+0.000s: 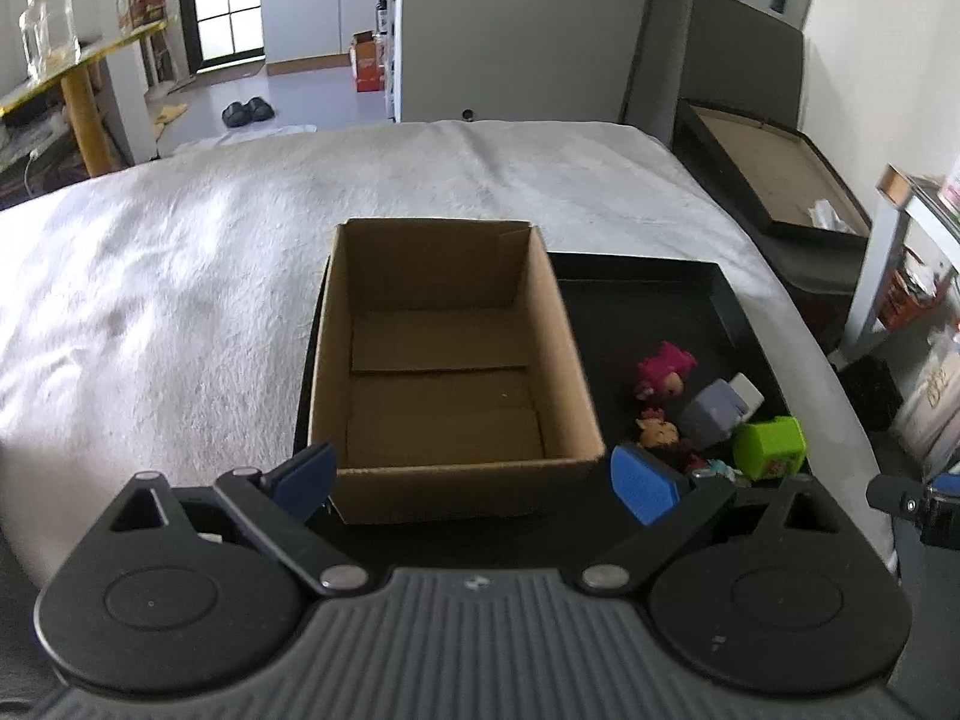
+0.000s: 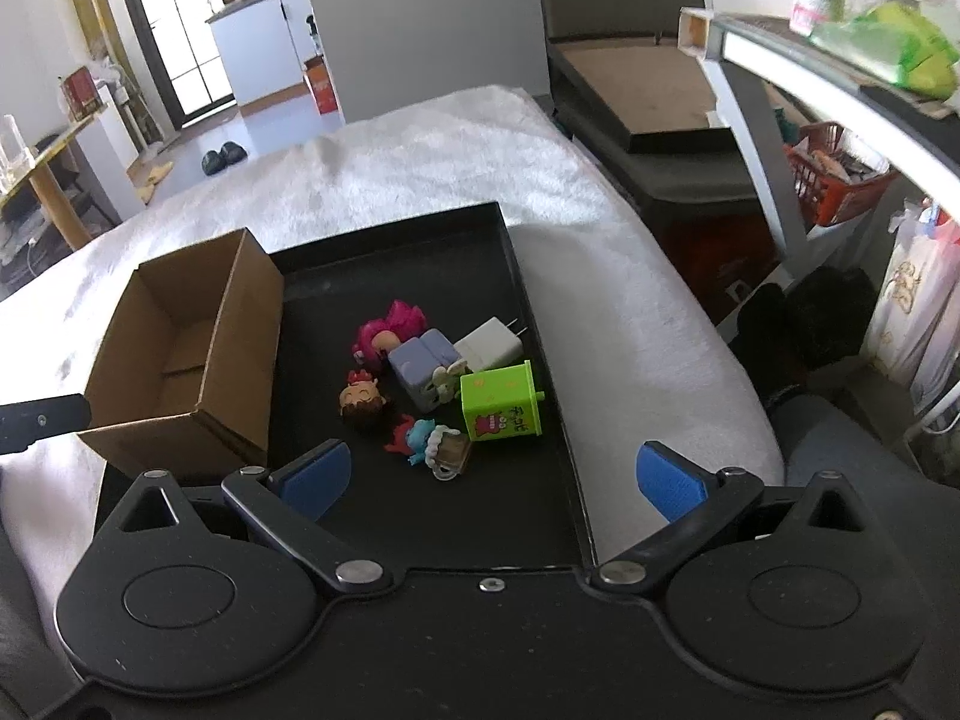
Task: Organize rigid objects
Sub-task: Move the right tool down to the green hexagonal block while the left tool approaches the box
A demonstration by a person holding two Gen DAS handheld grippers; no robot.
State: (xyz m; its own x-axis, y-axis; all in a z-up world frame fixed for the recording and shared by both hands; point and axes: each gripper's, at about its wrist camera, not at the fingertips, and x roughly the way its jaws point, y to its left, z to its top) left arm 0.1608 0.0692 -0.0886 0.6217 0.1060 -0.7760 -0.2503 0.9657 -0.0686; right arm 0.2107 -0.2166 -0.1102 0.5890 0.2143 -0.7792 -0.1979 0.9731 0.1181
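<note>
An empty cardboard box (image 1: 447, 360) (image 2: 180, 354) stands on the left part of a black tray (image 1: 714, 306) (image 2: 420, 252). To its right lie several small items: a pink-haired figure (image 1: 663, 369) (image 2: 390, 330), a lavender block (image 1: 711, 414) (image 2: 420, 369), a white charger (image 2: 489, 348), a green cube (image 1: 771, 447) (image 2: 503, 405), a brown-haired doll head (image 2: 360, 402) and a blue-and-red figure (image 2: 420, 438). My left gripper (image 1: 474, 480) is open, its fingers either side of the box's near wall. My right gripper (image 2: 492, 480) is open above the tray's near end, nothing between its fingers.
The tray rests on a white fuzzy cover (image 1: 180, 276) (image 2: 630, 312). A dark framed board (image 1: 774, 180) (image 2: 648, 96) lies beyond the right edge. Shelving with an orange basket (image 2: 834, 180) stands to the right. A yellow-legged table (image 1: 78, 90) stands far left.
</note>
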